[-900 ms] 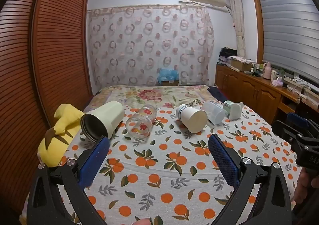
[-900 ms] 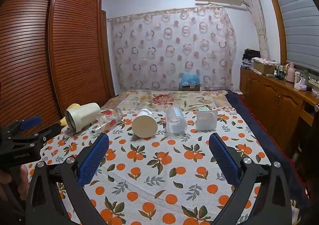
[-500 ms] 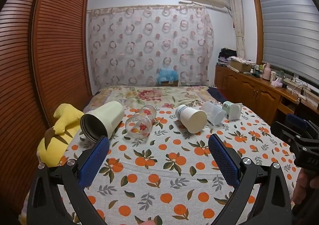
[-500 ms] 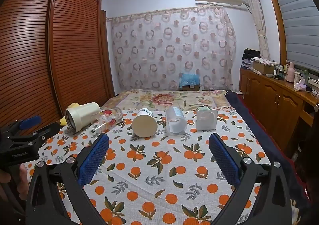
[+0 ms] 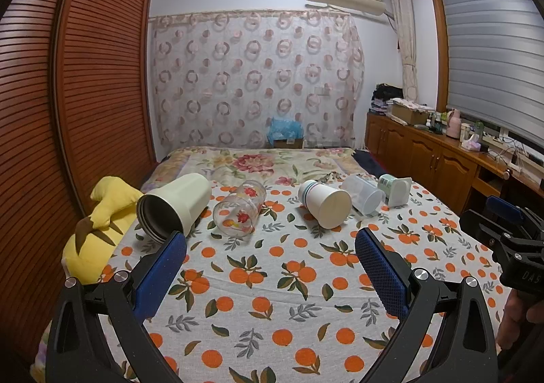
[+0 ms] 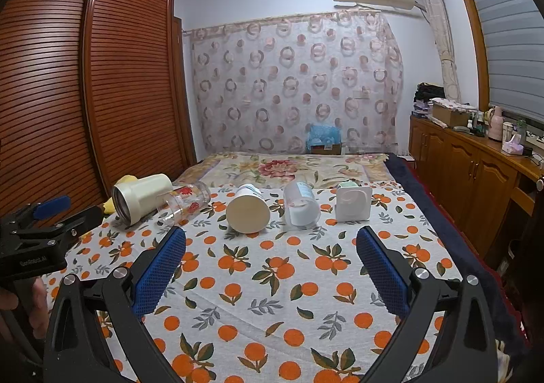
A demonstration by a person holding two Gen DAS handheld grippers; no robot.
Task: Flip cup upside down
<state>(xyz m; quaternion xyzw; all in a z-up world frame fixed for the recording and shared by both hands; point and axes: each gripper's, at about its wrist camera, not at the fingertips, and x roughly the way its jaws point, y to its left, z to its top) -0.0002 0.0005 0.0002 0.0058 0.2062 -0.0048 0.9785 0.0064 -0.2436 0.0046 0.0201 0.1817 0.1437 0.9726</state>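
Note:
Several cups lie on their sides in a row on the orange-print bedsheet [image 5: 258,284]: a cream tumbler [image 5: 176,201] [image 6: 141,197], a printed glass [image 5: 239,211] [image 6: 185,201], a white paper cup [image 5: 324,203] [image 6: 248,209], a clear plastic cup [image 5: 363,194] [image 6: 301,208] and a white square cup [image 5: 396,189] [image 6: 353,203]. My left gripper [image 5: 270,255] is open and empty, short of the row. My right gripper [image 6: 270,254] is open and empty, also short of the cups. Each gripper shows in the other's view, the right one [image 5: 506,233] and the left one [image 6: 37,230].
A yellow plush toy [image 5: 98,230] lies at the bed's left edge by the wooden wardrobe [image 5: 68,111]. A wooden sideboard [image 6: 476,179] with clutter runs along the right wall. A floral quilt [image 5: 258,162] covers the far bed.

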